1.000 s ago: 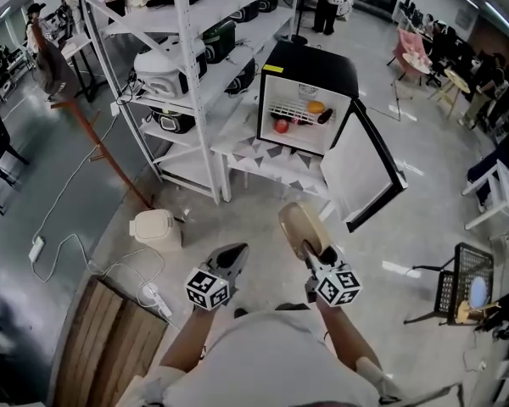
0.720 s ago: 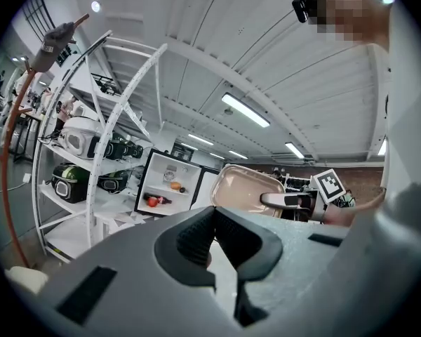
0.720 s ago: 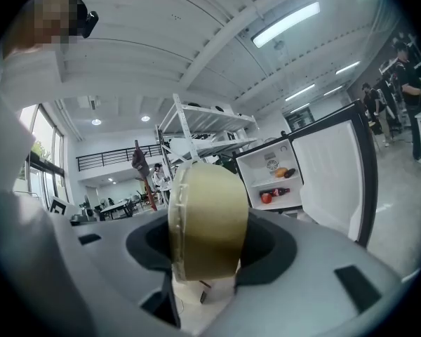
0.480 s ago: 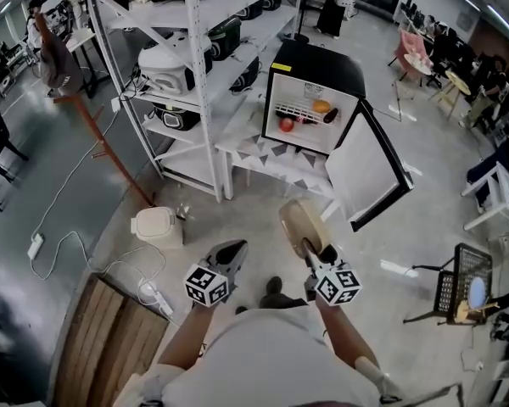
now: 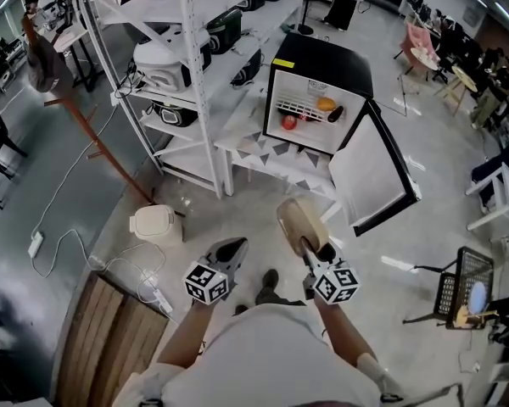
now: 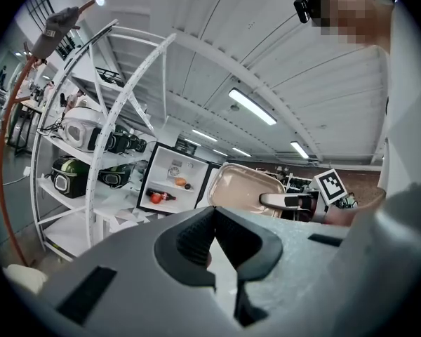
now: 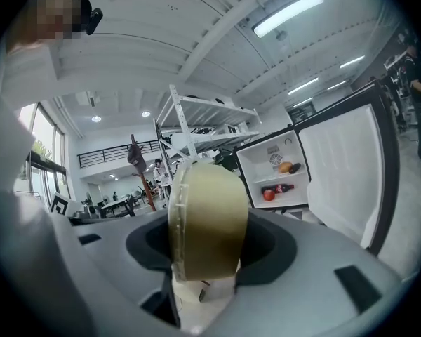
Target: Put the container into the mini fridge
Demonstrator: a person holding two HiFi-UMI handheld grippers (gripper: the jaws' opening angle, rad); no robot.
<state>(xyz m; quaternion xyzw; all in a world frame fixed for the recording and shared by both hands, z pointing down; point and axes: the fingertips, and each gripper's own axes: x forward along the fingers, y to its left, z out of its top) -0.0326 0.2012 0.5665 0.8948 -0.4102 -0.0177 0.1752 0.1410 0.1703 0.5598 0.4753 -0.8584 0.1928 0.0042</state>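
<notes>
Two small shifts stand out against a second ago: the mini fridge (image 5: 318, 100) on its low white worktop (image 5: 267, 155) sits a little nearer in the head view, and a shoe (image 5: 269, 283) now shows on the floor between the two grippers where none showed before. Both suggest the person is walking toward the fridge, with the grippers carried along in front of the body. The grip looks the same as before. The right gripper (image 5: 312, 248) has its jaws about half apart and pressed on the container (image 5: 300, 221), a tan, flattish tub standing on edge between them and rising past the jaw tips. The left gripper (image 5: 232, 250) rides just to its left, jaws closed together with nothing between them. The fridge door (image 5: 371, 175) is swung wide to the right, and the lit inside shows a red fruit (image 5: 289, 123) and an orange one (image 5: 325, 104) on its shelves. The container is still well apart from the fridge, so this looks like the carrying stretch, with the placing not yet begun. More approach seems needed, then a reach down and in. The open door on the right looks like the thing to steer clear of.
</notes>
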